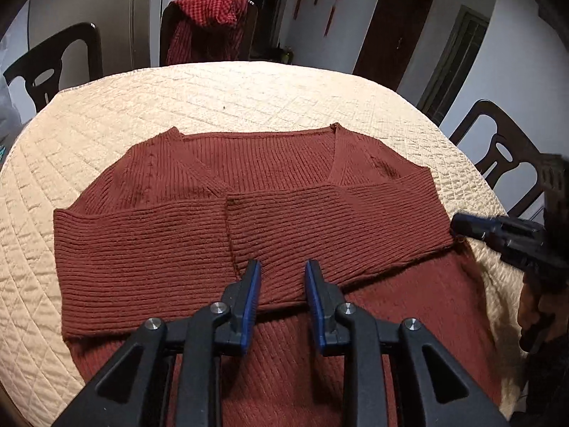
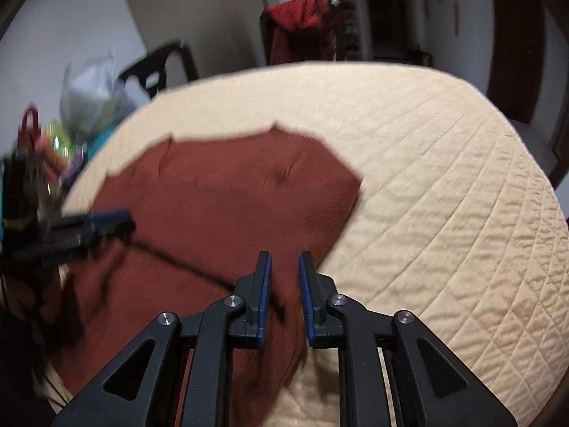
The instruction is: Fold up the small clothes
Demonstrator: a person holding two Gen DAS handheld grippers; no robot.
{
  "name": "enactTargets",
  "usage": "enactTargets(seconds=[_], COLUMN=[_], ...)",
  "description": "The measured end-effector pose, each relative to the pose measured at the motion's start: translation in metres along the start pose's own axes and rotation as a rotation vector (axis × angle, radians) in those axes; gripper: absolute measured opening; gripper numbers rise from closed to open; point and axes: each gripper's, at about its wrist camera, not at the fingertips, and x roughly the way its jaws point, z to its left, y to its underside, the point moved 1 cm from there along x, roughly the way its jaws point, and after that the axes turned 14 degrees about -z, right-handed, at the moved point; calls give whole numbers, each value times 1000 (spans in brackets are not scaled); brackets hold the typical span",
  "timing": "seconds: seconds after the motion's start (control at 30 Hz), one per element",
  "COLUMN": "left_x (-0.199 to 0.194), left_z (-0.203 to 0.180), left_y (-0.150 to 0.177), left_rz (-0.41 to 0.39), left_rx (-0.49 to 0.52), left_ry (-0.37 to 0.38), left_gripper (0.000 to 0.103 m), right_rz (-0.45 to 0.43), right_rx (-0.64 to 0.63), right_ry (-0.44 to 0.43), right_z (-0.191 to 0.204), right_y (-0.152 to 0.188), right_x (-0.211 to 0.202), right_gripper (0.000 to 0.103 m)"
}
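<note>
Rust-brown ribbed sweater [image 1: 199, 235] lies flat on the round table's cream quilted cover [image 1: 249, 92], collar toward the far edge, hem running off toward the near edge under my tools. Both sleeves are already folded in across the chest, cuffs meeting near the middle; together they form a band running side to side, so the folded body's long axis runs near edge to far edge.

My left gripper [image 1: 282, 270] sits right over the lower edge of that sleeve band, about the centre line. Its jaws are parted a little with knit showing in the gap; the pads aren't pressing on anything, so nothing is held. My right gripper [image 2: 284, 267] is at the sweater's right side edge, where the knit meets the bare quilt; its jaws are a narrow gap apart. That view is blurred. Fabric lies under and between the tips, but I can't tell whether they pinch it.

My guess is the next move is hem up toward collar. The hem lies toward me, behind both tips, so both tools must back up to reach it; left is nearer the middle, right nearer the side.

Knit is thick, soft and ribbed, so should drape and bunch. Quilt is puffy, diamond-stitched. Dark wooden chairs stand round the far edge, one [image 1: 209, 25] draped in red checked cloth.
</note>
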Motion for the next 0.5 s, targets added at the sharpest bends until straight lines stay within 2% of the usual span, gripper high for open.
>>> enactTargets(seconds=[0.03,0.17,0.27,0.4,0.5], left_x=[-1,-12,-18,-1,19], left_z=[1,2,1,7,11], left_y=[0,-2,-15,-32,-30], left_rz=[-3,-4,-44,-60,-11], left_rx=[-5,-34,-20,-43,-46], left_ry=[0,7,-6,-35,-52], left_gripper=[28,28,28,28,28], right_rz=[17,-10,-32,-43,8], right_rx=[3,26,16,55,48], right_ry=[8,9,-7,15,58], right_z=[-2,-5,-3,-13,-22], right_y=[5,1,-8,-27,-30], right_x=[4,-7,-9,11,34], right_gripper=[12,12,12,12,12])
